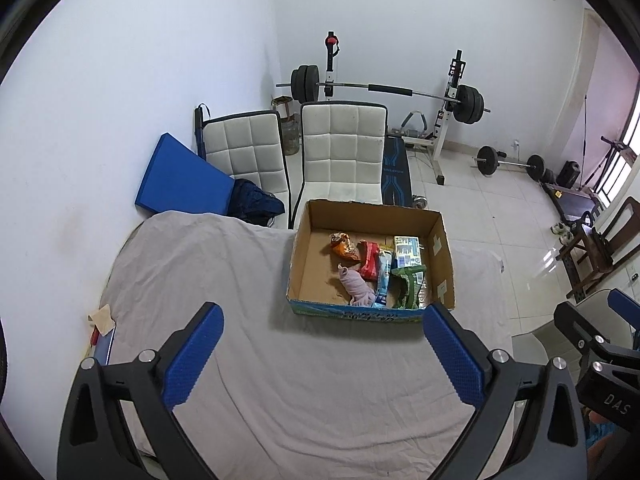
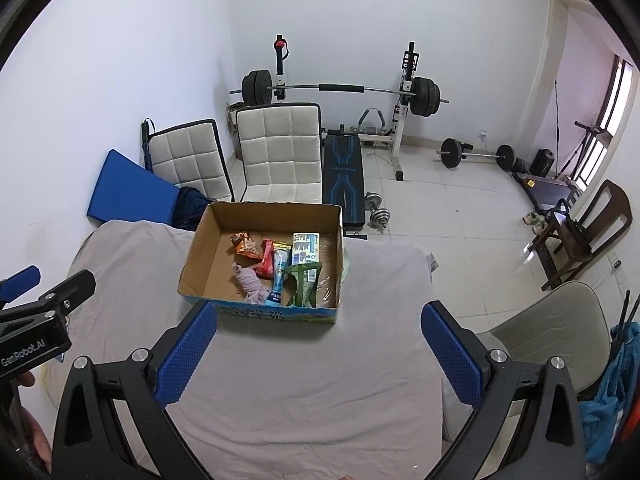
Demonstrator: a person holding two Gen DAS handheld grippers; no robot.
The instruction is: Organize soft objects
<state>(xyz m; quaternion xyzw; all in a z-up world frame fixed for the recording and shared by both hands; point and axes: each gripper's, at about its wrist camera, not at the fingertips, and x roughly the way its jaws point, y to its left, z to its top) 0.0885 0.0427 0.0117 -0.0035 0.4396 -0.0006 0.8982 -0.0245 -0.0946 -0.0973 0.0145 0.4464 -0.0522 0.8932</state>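
Soft objects [image 1: 366, 276] beyond both tongs [image 1: 324, 350]

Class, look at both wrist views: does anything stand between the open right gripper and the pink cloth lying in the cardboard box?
Only the cardboard box's near wall. The pink cloth lies just behind it, so the open right gripper must come over the rim. The grey sheet between them is bare.

A spare room of a home, fitted out as a small gym, is shown. A loaded barbell [image 2: 340, 89] is held on a white rack against the far wall, with a padded bench [image 2: 344, 178] below it. A second barbell [image 2: 476, 155] and dumbbells [image 2: 376, 208] are laid on the white tiled floor [image 2: 460, 216]. Two quilted white chairs [image 2: 280, 156] and a wooden chair [image 2: 588, 232] are also seen.
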